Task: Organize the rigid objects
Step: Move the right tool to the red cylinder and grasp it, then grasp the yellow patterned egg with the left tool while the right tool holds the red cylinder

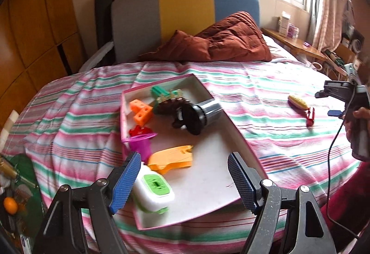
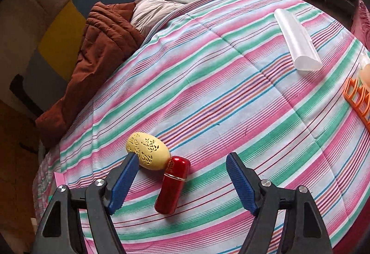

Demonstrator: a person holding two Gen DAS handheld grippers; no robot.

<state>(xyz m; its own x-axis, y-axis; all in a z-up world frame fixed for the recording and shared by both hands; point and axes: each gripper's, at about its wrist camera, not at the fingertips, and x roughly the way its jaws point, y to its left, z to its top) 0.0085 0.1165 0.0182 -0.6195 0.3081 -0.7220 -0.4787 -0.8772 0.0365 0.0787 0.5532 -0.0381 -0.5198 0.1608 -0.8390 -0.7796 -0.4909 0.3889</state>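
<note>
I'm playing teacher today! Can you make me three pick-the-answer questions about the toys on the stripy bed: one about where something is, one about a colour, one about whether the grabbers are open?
1. Where is the orange plastic block with square holes?
A. In the shallow pink-edged cardboard box
B. On the rust-brown quilt
C. On the wooden desk

2. What colour is the glossy lipstick-shaped capsule lying beside the yellow egg-shaped case with cut-out patterns?
A. Green
B. Red
C. Black

3. How is the right gripper?
A. Shut on the capsule
B. Shut on the egg-shaped case
C. Open, holding nothing

Answers:
1 A: the block sits inside the box walls, near its far corner.
2 B: its shiny body is red with a thin gold band.
3 C: the blue fingers stand wide apart, with the capsule lying loose on the bedspread between them.
</note>
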